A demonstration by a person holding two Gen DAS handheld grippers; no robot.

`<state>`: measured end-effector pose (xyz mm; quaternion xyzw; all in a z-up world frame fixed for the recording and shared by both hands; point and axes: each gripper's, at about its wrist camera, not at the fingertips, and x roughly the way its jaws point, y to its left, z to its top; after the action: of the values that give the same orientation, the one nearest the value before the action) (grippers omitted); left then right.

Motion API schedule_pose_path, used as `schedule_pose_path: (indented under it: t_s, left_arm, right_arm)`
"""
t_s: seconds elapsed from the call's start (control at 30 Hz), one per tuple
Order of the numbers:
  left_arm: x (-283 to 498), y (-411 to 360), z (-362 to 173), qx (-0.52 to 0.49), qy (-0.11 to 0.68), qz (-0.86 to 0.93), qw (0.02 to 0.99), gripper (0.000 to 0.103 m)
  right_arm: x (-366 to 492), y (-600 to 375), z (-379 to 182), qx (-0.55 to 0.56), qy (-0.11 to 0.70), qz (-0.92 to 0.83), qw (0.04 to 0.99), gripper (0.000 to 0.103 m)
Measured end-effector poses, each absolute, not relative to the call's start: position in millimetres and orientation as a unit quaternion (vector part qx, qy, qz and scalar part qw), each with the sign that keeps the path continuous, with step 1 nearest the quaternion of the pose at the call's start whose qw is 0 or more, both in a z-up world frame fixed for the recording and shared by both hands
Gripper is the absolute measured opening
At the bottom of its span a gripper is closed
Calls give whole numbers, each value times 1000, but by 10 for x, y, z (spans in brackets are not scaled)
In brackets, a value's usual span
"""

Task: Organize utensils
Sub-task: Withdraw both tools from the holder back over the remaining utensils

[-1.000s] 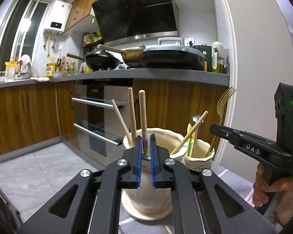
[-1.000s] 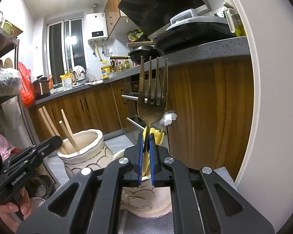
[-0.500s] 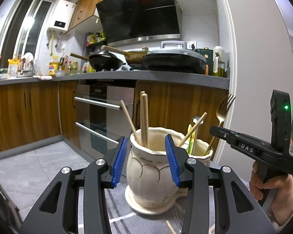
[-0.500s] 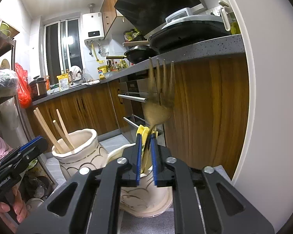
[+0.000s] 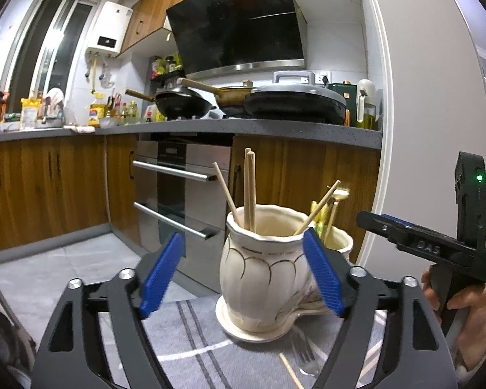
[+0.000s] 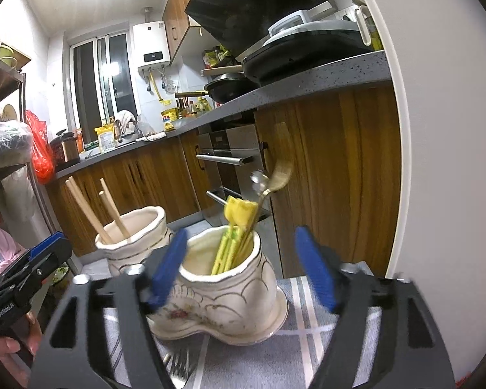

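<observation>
We count two cream pots standing side by side on a grey striped cloth (image 5: 191, 334), touching or nearly so. The near pot (image 5: 262, 278) in the left wrist view holds four wooden chopsticks (image 5: 249, 191): two stand close together and almost upright, one leans left, and one leans right across the rim, all with their long axes running up out of the mouth. The second pot (image 6: 230, 288), seen best from the right wrist, holds a bunch of yellow-green utensils (image 6: 235, 227), a gold fork (image 6: 280, 175) and one silver-topped piece (image 6: 259, 180) whose kind we cannot tell. The fork stands handle down inside the pot, its head up and tilted toward the right, blurred in this frame — its tines are not clear. On the cloth in front of the pots lie one more fork (image 5: 303, 353), tines pointing toward the pots, and one loose chopstick (image 5: 290, 372) running diagonally beside it. Our left gripper (image 5: 243, 275) has its blue pads spread wide, one on each side of the chopstick pot and gripping nothing. Our right gripper (image 6: 243, 269) is likewise spread wide, its pads flanking the second pot and apart from the fork. Each gripper shows in the other's view, held in a hand (image 5: 463, 311) at the edge of the frame.
</observation>
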<state>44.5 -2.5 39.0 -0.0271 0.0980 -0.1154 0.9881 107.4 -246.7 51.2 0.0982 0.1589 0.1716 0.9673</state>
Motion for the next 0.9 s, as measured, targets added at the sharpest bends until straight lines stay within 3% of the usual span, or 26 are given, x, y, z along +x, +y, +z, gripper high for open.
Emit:
schedule_pose_path:
  t_s: [0.2,0.9]
  left_arm:
    - [336,19,338,-27,116,-102,988,94]
    - [30,133,-101,-12,286,-86,954,98]
  right_arm:
    - [844,-2510,464,88,156,165,970,98]
    - [341,-2638,-19,106,281,140,943,98]
